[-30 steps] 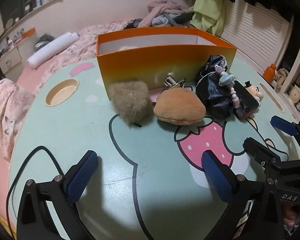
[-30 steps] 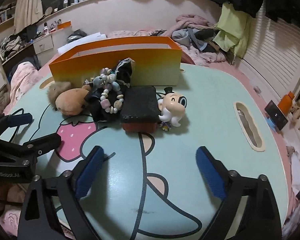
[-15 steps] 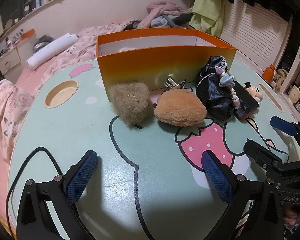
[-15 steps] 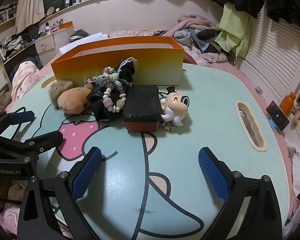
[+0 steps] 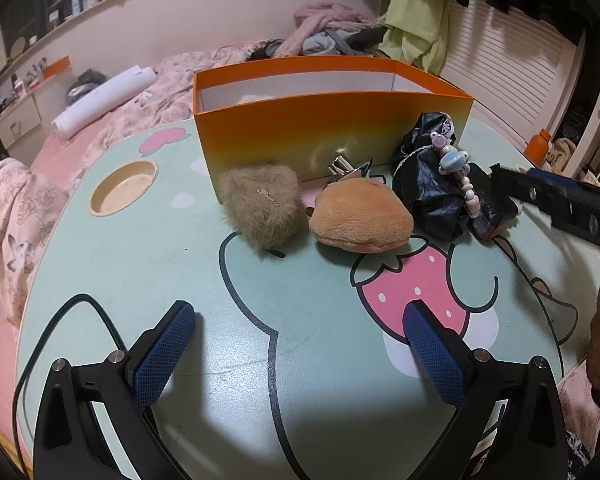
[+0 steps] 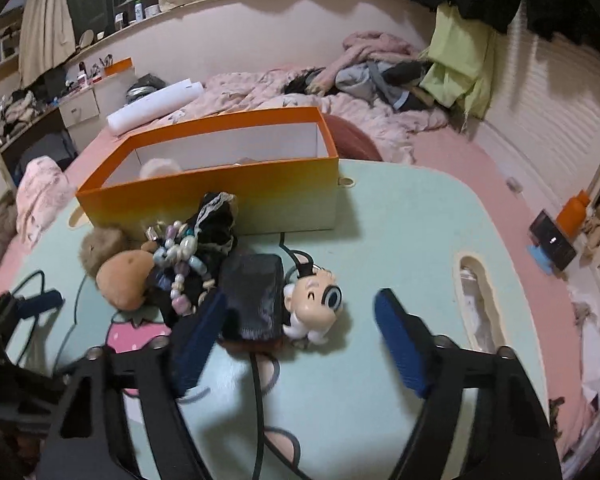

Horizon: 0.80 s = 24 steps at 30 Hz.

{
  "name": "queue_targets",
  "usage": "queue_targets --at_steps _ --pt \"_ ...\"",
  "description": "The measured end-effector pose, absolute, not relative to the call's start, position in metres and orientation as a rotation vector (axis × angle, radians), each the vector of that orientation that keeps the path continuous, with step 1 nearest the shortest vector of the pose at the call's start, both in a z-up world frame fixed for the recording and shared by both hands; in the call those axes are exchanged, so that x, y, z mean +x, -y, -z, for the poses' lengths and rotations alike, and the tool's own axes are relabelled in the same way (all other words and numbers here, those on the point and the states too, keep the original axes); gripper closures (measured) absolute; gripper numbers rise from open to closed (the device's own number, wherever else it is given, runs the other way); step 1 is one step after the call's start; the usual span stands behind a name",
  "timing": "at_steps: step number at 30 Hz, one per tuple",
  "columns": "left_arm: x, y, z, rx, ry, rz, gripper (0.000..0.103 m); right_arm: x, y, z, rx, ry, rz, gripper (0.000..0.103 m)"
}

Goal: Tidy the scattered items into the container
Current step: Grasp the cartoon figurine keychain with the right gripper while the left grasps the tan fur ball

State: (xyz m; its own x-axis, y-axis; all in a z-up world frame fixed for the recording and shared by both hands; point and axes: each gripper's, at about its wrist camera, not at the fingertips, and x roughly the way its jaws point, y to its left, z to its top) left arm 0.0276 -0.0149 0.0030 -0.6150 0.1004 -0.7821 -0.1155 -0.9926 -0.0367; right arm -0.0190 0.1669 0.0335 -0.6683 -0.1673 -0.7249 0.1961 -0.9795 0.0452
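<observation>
Furry tan pouch [image 5: 262,208] beside rounded plush [image 5: 360,220]; left jaws wide, empty; right jaws closing, empty.

Table [image 5: 140,264] bearing a box [image 5: 324,136] at its far side. Before the box, left to right: furry pouch [image 5: 260,208], plush [image 5: 360,220], bag [image 5: 424,184] with a bead string [image 5: 456,172] on it, case [image 6: 256,296], figurine [image 6: 316,304].

Bare table [image 5: 300,340] lies open in front, while clustered toys [image 5: 360,220] crowd the orange box [image 5: 320,132] wall.
</observation>
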Motion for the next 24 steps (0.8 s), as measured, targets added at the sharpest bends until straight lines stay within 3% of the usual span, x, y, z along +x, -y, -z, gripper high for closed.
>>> queue_targets --at_steps 4,7,13,16,18,19,24 --pt "0.028 0.015 -0.003 -1.316 -0.026 -2.72 0.0 -0.031 -0.181 -0.036 1.165 0.042 2.686 0.037" --pt "0.028 0.015 -0.003 -1.315 -0.026 -2.72 0.0 -0.04 -0.185 -0.035 1.194 0.052 2.697 0.047" --pt "0.028 0.016 -0.004 -1.314 -0.035 -2.723 0.0 -0.061 -0.185 -0.016 1.333 0.067 2.634 0.051" --pt "0.028 0.015 -0.004 -1.314 -0.035 -2.724 0.0 -0.055 -0.168 -0.011 1.351 -0.15 2.625 0.052" --pt "0.028 0.014 -0.004 -1.313 -0.033 -2.724 0.0 -0.048 -0.161 -0.011 1.318 -0.223 2.61 0.065" --pt "0.028 0.015 -0.004 -1.312 -0.031 -2.726 0.0 -0.047 -0.159 -0.01 1.311 -0.24 2.614 0.065" --pt "0.033 0.029 -0.008 -1.264 0.106 -2.726 0.0 -0.037 -0.178 -0.019 1.217 -0.092 2.655 0.066"
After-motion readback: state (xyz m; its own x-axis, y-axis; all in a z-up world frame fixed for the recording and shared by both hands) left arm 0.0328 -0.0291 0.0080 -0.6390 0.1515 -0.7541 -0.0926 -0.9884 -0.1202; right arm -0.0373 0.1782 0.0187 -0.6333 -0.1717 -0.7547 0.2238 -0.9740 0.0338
